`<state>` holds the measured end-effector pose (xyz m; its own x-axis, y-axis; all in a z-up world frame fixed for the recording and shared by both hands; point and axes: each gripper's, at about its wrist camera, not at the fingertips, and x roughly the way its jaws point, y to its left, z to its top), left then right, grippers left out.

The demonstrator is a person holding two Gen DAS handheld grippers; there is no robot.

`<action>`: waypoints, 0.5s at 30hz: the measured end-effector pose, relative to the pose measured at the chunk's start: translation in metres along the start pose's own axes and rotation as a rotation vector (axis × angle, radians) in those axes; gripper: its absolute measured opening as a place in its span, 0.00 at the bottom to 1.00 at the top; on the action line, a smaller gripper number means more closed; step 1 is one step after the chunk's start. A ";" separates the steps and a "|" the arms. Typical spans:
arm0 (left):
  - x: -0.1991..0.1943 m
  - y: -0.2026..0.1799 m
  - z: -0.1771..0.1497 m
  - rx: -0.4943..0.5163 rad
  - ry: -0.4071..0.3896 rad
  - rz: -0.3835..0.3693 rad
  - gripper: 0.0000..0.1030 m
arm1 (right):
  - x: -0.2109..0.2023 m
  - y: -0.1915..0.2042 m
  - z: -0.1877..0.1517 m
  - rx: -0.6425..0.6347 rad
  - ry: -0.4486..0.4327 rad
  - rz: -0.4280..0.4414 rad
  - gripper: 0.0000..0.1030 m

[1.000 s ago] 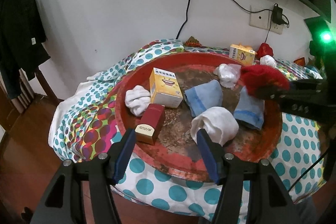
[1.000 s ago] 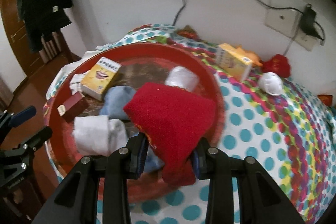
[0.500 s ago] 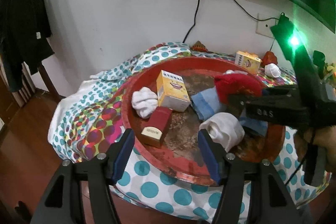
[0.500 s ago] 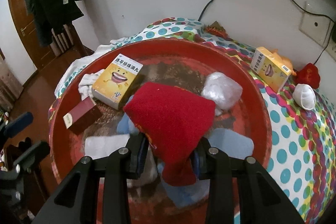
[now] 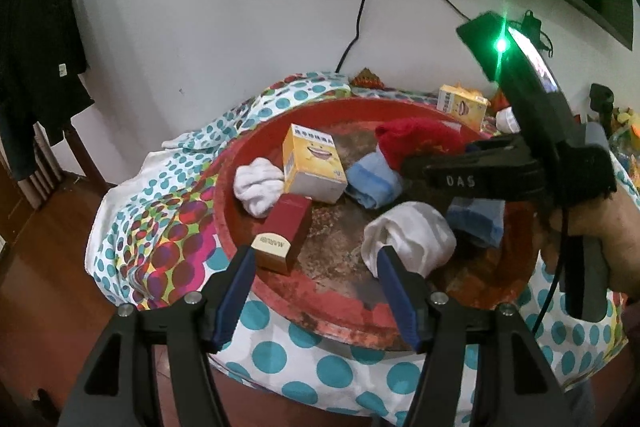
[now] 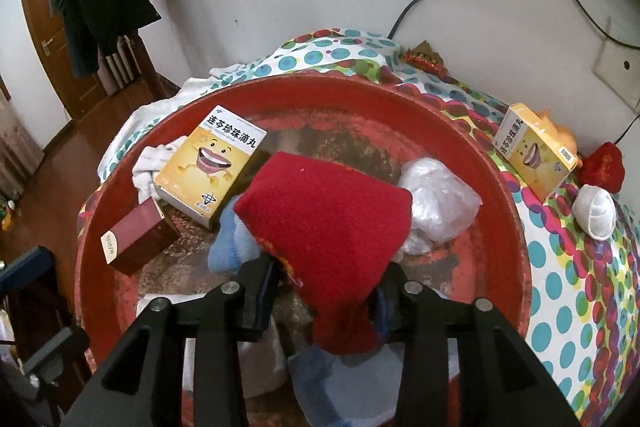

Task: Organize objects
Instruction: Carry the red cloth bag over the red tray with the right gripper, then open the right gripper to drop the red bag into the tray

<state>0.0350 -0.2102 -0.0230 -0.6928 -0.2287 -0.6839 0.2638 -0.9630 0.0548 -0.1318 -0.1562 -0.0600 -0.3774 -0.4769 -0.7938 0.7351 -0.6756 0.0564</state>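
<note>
Over the round red metal tray [image 6: 516, 211] on the dotted-cloth desk [image 6: 568, 307], the right claw [image 6: 324, 291] has a red knitted sock [image 6: 332, 215] between its pads, and its jaws are opening around it; the sock hangs above the tray's middle. The left claw [image 5: 316, 291] stands wide with nothing in it, at the tray's six o'clock edge.

Counted in the tray: one yellow cardboard box with a smiling face [image 6: 212, 163] at ten o'clock, one dark red small box [image 6: 136, 239] at eight o'clock, two white rolled socks [image 5: 260, 187] [image 5: 412, 235], two blue socks [image 5: 372, 179] [image 5: 476, 223], one crumpled clear plastic bag [image 6: 440, 203] at two o'clock.

Off the tray, at two o'clock on the cloth, lie a second yellow box [image 6: 532, 151], one white sock ball [image 6: 596, 215] and one red sock ball [image 6: 604, 167].
</note>
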 end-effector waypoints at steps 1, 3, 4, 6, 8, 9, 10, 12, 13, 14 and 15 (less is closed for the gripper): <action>0.001 -0.001 -0.001 0.006 0.001 0.000 0.62 | -0.001 -0.001 -0.001 0.003 -0.002 0.003 0.43; 0.002 -0.004 -0.001 0.020 0.006 0.003 0.62 | -0.003 -0.003 -0.003 0.013 -0.005 0.007 0.46; 0.002 -0.005 -0.001 0.023 0.003 0.006 0.62 | -0.005 -0.005 -0.004 0.017 -0.006 0.010 0.47; 0.002 -0.006 -0.002 0.026 0.005 -0.002 0.62 | -0.008 -0.006 -0.006 0.020 -0.011 0.010 0.49; 0.002 -0.007 -0.002 0.026 0.002 -0.002 0.62 | -0.012 -0.008 -0.007 0.028 -0.014 0.016 0.51; 0.003 -0.008 -0.003 0.030 0.007 0.001 0.62 | -0.014 -0.009 -0.008 0.029 -0.013 0.021 0.52; 0.004 -0.009 -0.003 0.034 0.013 0.004 0.62 | -0.017 -0.009 -0.008 0.027 -0.014 0.024 0.53; 0.005 -0.011 -0.004 0.036 0.017 0.003 0.62 | -0.024 -0.010 -0.010 0.012 -0.022 0.004 0.57; 0.005 -0.012 -0.005 0.039 0.018 -0.001 0.62 | -0.027 -0.011 -0.010 0.008 -0.027 -0.003 0.58; 0.005 -0.013 -0.005 0.044 0.019 -0.004 0.62 | -0.032 -0.013 -0.011 0.007 -0.036 -0.008 0.58; 0.004 -0.015 -0.006 0.047 0.015 0.003 0.62 | -0.037 -0.016 -0.012 0.008 -0.045 -0.011 0.59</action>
<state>0.0321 -0.1957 -0.0308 -0.6821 -0.2297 -0.6943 0.2337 -0.9681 0.0906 -0.1229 -0.1209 -0.0387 -0.4103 -0.4943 -0.7664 0.7262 -0.6854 0.0532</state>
